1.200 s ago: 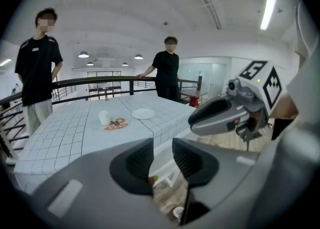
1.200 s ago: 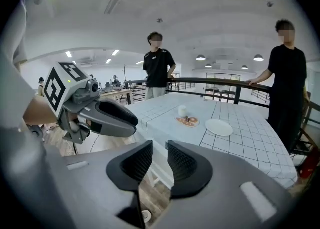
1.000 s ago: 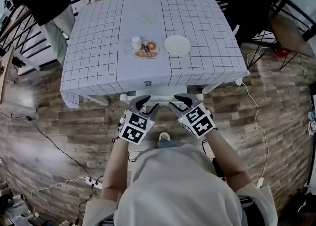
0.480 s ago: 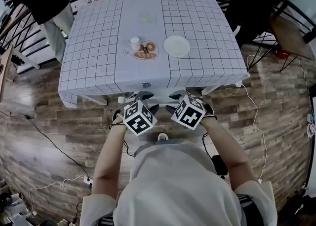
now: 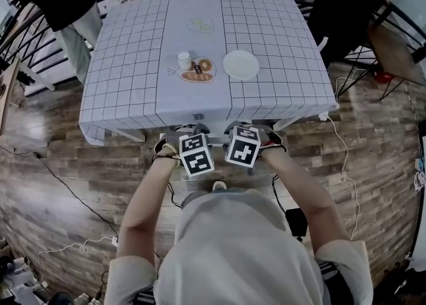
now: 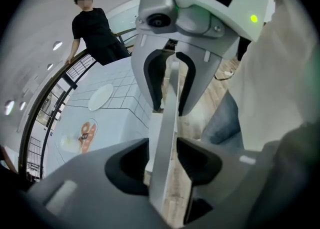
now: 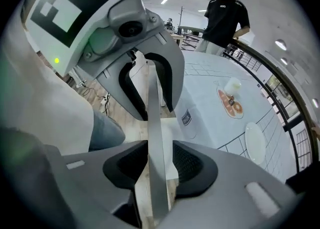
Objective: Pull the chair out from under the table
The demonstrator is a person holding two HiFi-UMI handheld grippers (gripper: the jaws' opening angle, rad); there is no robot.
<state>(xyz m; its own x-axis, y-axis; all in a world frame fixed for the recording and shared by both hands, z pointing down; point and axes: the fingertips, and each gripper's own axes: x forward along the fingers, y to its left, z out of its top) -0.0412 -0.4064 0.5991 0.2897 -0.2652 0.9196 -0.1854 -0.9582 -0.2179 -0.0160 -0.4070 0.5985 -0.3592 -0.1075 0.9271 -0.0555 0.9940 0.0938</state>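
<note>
Here, left tool (image 6: 163, 160), right tool (image 7: 160, 165), just spread, astride chair rail (image 7: 152, 118) parallel to table (image 5: 126, 107) edge

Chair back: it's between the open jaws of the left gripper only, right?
No, both. The chair back stands between the jaws of the left gripper and the right gripper alike. Both have just been opening and stand open, as each gripper view shows.

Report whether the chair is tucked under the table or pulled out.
Tucked in: the chair shows only its backrest, right at the table edge.
</note>
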